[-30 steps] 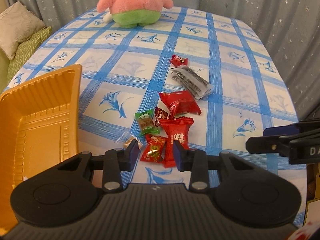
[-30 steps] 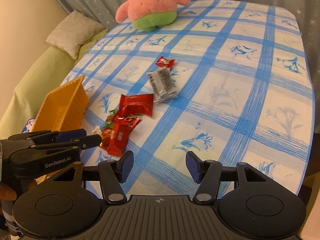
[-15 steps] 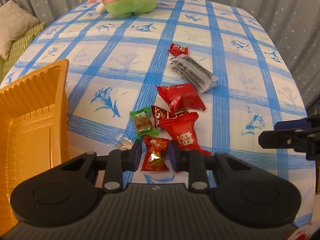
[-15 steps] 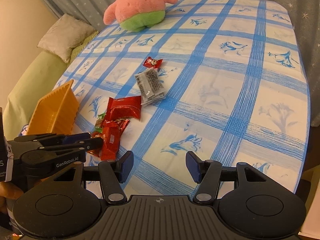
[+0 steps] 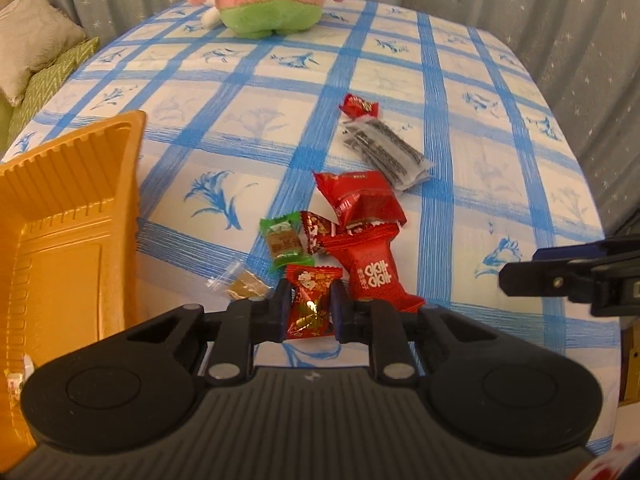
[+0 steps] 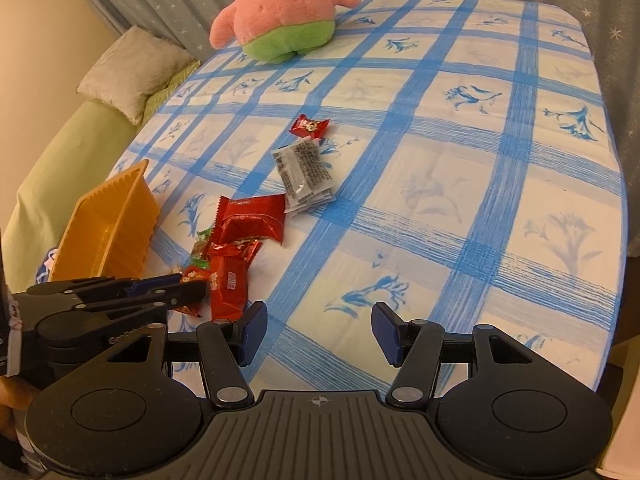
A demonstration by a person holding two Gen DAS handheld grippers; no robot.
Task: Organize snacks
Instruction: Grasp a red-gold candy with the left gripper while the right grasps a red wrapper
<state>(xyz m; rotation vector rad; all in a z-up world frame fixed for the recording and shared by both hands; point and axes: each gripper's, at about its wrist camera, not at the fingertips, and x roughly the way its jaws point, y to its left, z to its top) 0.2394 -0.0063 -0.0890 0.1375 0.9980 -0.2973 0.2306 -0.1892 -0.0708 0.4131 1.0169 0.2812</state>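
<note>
My left gripper (image 5: 308, 309) is shut on a small red candy packet (image 5: 311, 305) at the near end of a snack pile. Beside it lie a red packet with white letters (image 5: 374, 272), a green candy (image 5: 285, 242), a large red bag (image 5: 360, 199), a grey packet (image 5: 386, 153) and a far red candy (image 5: 360, 106). The orange tray (image 5: 68, 216) stands at the left. My right gripper (image 6: 319, 333) is open and empty above bare cloth, right of the pile (image 6: 236, 248). The left gripper (image 6: 120, 292) shows in the right wrist view.
A pink and green plush star (image 6: 280, 20) sits at the table's far end. A cushion (image 6: 132, 68) lies on the green sofa at the left. The blue checked tablecloth (image 6: 460, 184) covers the table; its right edge drops off near the curtain.
My left gripper has moved forward onto the small red candy packet and closed on it. The right gripper stays open and has drifted slightly.
</note>
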